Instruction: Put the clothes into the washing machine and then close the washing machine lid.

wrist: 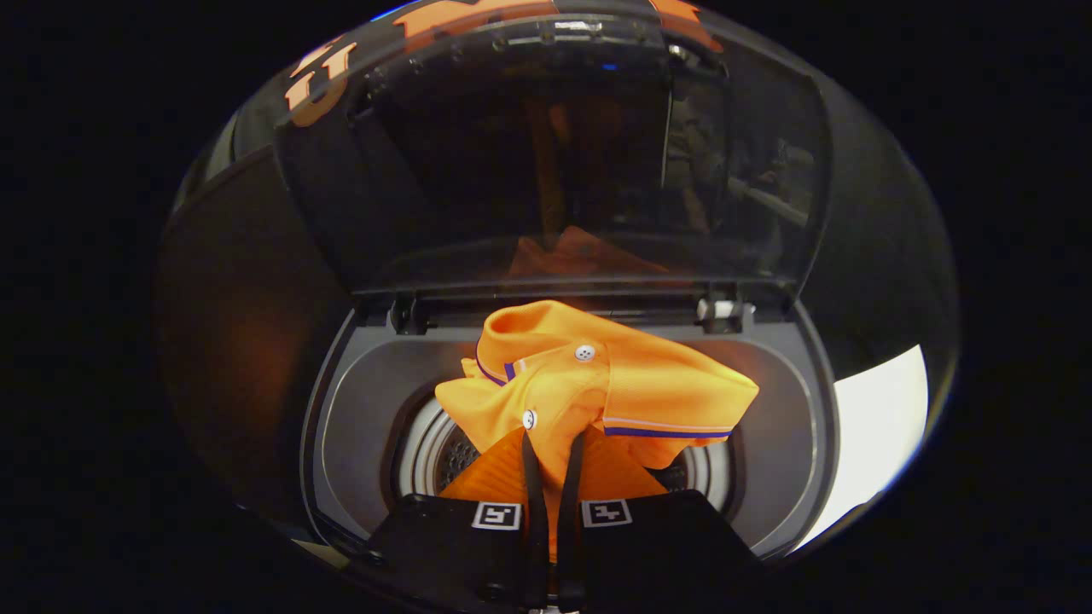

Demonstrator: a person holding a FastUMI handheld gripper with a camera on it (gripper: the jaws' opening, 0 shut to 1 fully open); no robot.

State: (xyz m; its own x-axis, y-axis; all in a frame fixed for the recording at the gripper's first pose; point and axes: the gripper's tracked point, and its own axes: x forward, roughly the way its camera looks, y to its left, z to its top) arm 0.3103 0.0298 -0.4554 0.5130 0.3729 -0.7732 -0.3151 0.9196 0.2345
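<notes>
Gripper fingers pinched closed on a fold of the orange polo shirt with white buttons, holding it bunched over the grey top-load washing machine's drum opening for dropping in, its dark glass lid propped upright at the back edge.

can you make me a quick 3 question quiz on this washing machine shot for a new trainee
1. True or false: the washing machine lid is closed.
2. What is the gripper holding? A) a grey towel B) an orange shirt C) nothing
3. Fill in: the orange shirt hangs above the machine's ____.

Key
1. False. The lid stands open, raised behind the opening.
2. B. Both fingers are closed on the shirt's fabric.
3. Drum. Its pale ring and perforated wall show under the shirt, inside the grey top rim.
</notes>
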